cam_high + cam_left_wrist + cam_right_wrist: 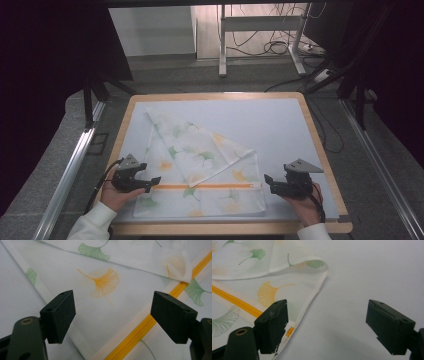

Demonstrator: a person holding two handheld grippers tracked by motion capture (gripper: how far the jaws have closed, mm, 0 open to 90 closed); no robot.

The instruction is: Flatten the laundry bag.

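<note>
Between the spread jaws of the left gripper (112, 315), nothing is held; below them lie the white cloth (120, 302) and its orange zipper (147, 325). Near the table's (215, 96) front left corner, this gripper (150, 184) sits at the cloth's (200, 165) left edge. At the front right, the right gripper (268, 181) also stands released, just beside the zipper's (205, 186) end. One cloth corner is folded over diagonally, printed with ginkgo leaves (103, 282).

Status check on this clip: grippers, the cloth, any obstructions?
Left gripper open, right gripper open, nothing held. Ginkgo-print zippered cloth flat on the mat, one corner folded over. Nothing in the way.
</note>
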